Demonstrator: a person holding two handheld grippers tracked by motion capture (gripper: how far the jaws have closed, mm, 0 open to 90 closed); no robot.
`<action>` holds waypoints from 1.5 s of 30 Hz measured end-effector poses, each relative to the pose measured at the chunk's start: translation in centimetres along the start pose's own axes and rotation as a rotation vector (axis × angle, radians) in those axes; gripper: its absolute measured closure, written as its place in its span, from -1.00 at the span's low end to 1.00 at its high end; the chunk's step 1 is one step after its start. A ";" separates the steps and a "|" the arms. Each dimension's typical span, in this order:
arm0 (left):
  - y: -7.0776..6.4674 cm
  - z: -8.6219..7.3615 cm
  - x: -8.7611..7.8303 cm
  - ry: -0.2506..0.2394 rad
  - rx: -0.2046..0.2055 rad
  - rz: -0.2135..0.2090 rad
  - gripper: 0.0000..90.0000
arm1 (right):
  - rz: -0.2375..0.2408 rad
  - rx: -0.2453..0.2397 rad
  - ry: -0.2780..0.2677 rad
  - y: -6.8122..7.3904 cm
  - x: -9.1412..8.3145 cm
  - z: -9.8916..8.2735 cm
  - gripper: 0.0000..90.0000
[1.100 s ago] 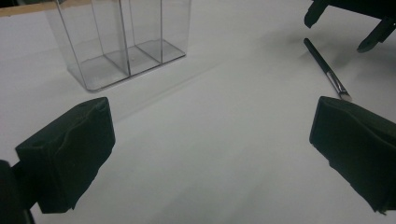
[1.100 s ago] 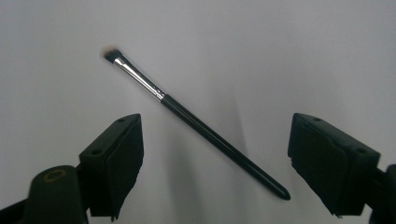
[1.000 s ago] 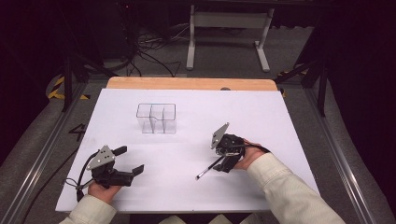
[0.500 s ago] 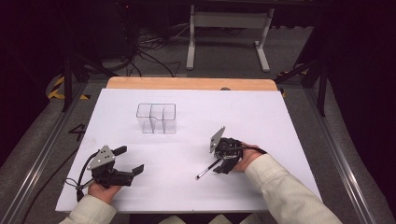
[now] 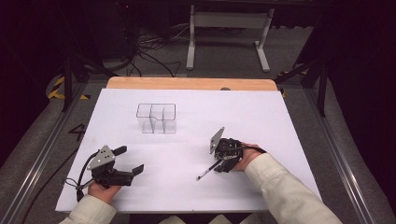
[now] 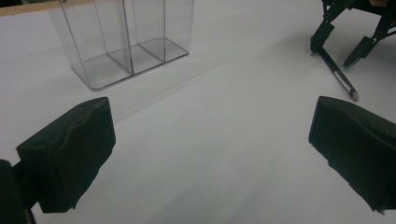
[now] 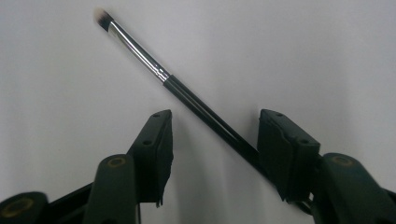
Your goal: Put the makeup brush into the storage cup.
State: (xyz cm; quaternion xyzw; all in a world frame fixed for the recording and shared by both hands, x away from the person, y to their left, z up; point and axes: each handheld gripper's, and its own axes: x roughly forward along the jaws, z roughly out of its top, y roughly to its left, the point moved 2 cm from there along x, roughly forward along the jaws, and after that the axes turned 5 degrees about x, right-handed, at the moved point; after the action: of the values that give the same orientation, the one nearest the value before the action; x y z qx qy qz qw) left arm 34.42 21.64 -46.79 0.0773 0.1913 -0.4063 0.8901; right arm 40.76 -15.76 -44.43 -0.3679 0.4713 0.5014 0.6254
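The right gripper (image 7: 215, 140) has just been closing, its 2 jaws straddling (not yet pinching) the makeup brush (image 7: 187, 95); left gripper (image 6: 205, 154) gapes.

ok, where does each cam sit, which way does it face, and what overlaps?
High view: fixed above the person's side, facing forward and down on the white table; both forearms, left gripper, right gripper.
Left gripper view: rides the left gripper, faces across the table past its open pads to the clear organizer.
Right gripper view: faces down at the makeup brush between its closing jaws, not yet gripped.
Shared: the brush and right gripper appear in all three.
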 end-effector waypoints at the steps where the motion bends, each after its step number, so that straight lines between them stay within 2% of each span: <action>1: 0.0 0.0 0.0 0.000 0.000 0.000 -0.97 | 0.002 -0.008 0.012 0.1 -0.1 0.0 0.23; 4: 0.0 0.0 0.0 0.001 0.002 0.004 -0.97 | 0.008 -0.031 0.028 0.3 -0.1 0.2 0.40; 5: 0.0 0.0 0.0 0.004 0.015 0.022 -0.97 | 0.008 -0.031 0.028 0.3 -0.1 0.2 0.40; 7: 0.0 0.0 0.0 0.000 0.041 0.052 -0.98 | 0.016 -0.061 0.047 0.5 -0.1 0.4 0.54; 9: 0.0 0.0 -0.1 -0.008 0.058 0.059 -0.94 | 0.021 -0.085 0.064 0.7 -0.1 0.6 0.69; 12: -0.1 0.1 -0.3 -0.026 0.070 0.043 -0.91 | 0.036 -0.097 0.079 1.0 0.0 0.7 0.85; 16: -0.2 0.2 -0.3 -0.039 0.077 0.021 -0.84 | 0.027 -0.104 0.084 1.1 0.0 0.8 0.86; 18: -0.3 0.3 -0.2 -0.039 0.062 -0.014 -0.81 | 0.023 -0.103 0.085 1.2 0.0 0.8 0.87; 24: -0.3 0.6 -0.3 -0.047 0.046 -0.045 -0.84 | 0.023 -0.091 0.080 1.2 -0.1 0.7 0.87; 26: -0.4 0.8 -0.2 -0.047 0.028 -0.072 -0.84 | 0.024 -0.086 0.069 1.3 -0.4 0.7 0.87; 27: -0.4 0.9 -0.2 -0.037 0.028 -0.096 -0.75 | 0.015 -0.083 0.050 1.5 -0.7 0.8 0.87; 29: -0.6 1.4 -0.2 -0.045 0.023 -0.130 -0.74 | 0.008 -0.086 0.027 1.5 -1.1 0.8 0.87; 30: -0.6 1.4 -0.2 -0.045 0.023 -0.130 -0.74 | 0.008 -0.086 0.027 1.5 -1.1 0.8 0.87; 34: -1.0 2.3 0.0 -0.060 0.049 -0.146 -0.77 | -0.012 -0.067 -0.041 1.5 -2.1 0.7 0.87; 35: -1.2 2.4 0.0 -0.054 0.038 -0.161 -0.80 | -0.016 -0.059 -0.068 1.5 -2.4 0.7 0.87; 40: -1.2 3.3 0.2 -0.076 0.053 -0.180 -0.85 | -0.038 -0.047 -0.187 1.6 -3.7 0.7 0.87; 45: -1.4 4.1 0.5 -0.084 0.069 -0.214 -0.86 | -0.036 -0.016 -0.305 1.9 -4.7 0.6 0.87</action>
State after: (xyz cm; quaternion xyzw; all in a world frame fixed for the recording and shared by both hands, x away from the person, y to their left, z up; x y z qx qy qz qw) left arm 34.79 19.20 -43.22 0.0702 0.1470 -0.5081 0.8458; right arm 38.83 -16.11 -39.78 -0.3008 0.3601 0.5439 0.6957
